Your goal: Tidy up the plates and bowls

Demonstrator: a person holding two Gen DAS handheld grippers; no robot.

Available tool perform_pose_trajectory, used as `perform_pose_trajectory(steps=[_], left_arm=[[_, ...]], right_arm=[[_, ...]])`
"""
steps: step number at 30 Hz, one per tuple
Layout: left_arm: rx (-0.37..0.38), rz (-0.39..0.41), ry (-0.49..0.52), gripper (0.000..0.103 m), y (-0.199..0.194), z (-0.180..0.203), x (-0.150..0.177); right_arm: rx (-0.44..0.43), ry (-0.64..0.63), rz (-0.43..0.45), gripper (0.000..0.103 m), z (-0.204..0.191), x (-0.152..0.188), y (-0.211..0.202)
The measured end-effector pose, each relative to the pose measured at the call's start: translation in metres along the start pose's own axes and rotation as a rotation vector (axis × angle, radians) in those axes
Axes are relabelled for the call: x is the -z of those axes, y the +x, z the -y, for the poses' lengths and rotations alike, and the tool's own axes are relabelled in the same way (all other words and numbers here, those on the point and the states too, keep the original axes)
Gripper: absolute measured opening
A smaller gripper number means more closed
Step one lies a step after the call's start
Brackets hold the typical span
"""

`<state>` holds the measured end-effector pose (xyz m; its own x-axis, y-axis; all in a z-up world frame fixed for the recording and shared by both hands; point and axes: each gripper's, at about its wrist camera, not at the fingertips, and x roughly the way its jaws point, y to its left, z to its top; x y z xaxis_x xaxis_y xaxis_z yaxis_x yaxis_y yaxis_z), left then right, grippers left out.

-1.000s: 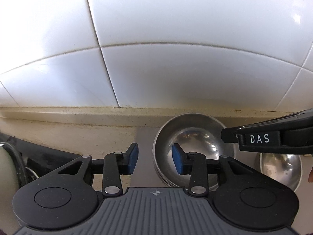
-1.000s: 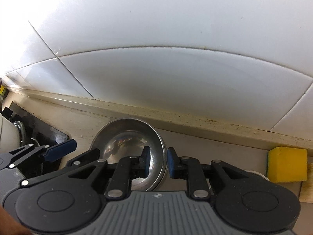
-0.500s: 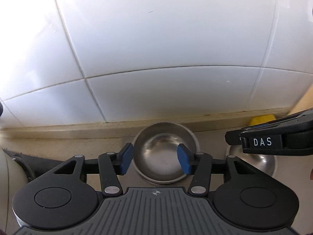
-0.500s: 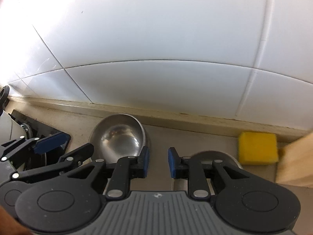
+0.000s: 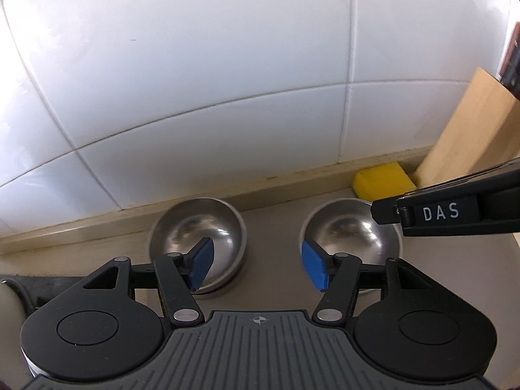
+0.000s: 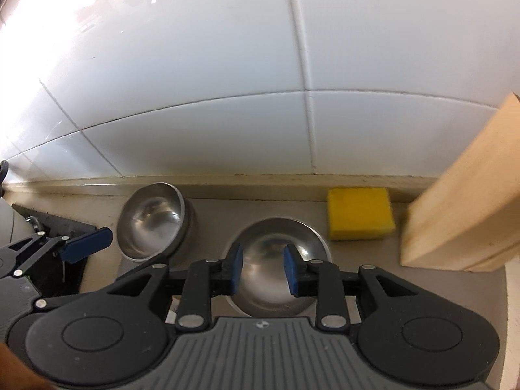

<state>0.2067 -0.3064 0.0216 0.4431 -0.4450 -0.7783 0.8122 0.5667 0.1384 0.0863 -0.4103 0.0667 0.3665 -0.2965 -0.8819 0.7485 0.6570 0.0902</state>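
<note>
Two steel bowls stand upright on the beige counter by the white tiled wall. In the left wrist view the left bowl [image 5: 198, 234] sits behind my left finger and the right bowl [image 5: 351, 230] behind my right finger. My left gripper [image 5: 256, 268] is open and empty, above the counter between the bowls. In the right wrist view my right gripper [image 6: 261, 269] is open and empty, above the right bowl [image 6: 279, 260]. The left bowl [image 6: 151, 224] lies further left. The left gripper's blue pad [image 6: 86, 248] shows at the left edge.
A yellow sponge [image 6: 359, 213] lies by the wall, right of the bowls; it also shows in the left wrist view [image 5: 383, 183]. A wooden board [image 6: 468, 201] leans at the right. A black rack [image 6: 55, 237] with a white dish [image 6: 9, 227] is at the left.
Both grippers have pulled back and up from the bowls and opened wider. The right bowl, sponge and wooden board have come into view.
</note>
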Motion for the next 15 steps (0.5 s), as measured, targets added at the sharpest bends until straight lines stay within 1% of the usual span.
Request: perform_pose_trajectory(steps=[2,6,11,12,13,15], left_arm=[[0.012,-0.010,0.005,0.062,0.006,0.008,-0.001],[0.039,-0.037,0.009,0.063,0.022,0.025,-0.003],[0.039,-0.071,0.007,0.064,0.041,0.037,-0.003],[0.034,-0.075,0.007,0.065,0.045,0.038,-0.004],[0.033,-0.079,0.006,0.068,0.046,0.039,-0.004],[0.032,-0.083,0.003,0.069,0.051,0.039,-0.004]], right_arm=[[0.012,0.015,-0.007,0.012,0.012,0.004,0.000],[0.023,0.040,-0.021,0.012,0.029,0.011,0.000],[0.032,0.051,-0.051,0.013,0.043,0.015,0.011],[0.029,0.055,-0.057,0.013,0.046,0.015,0.014],[0.028,0.058,-0.062,0.013,0.048,0.014,0.018],[0.021,0.064,-0.070,0.014,0.053,0.013,0.026]])
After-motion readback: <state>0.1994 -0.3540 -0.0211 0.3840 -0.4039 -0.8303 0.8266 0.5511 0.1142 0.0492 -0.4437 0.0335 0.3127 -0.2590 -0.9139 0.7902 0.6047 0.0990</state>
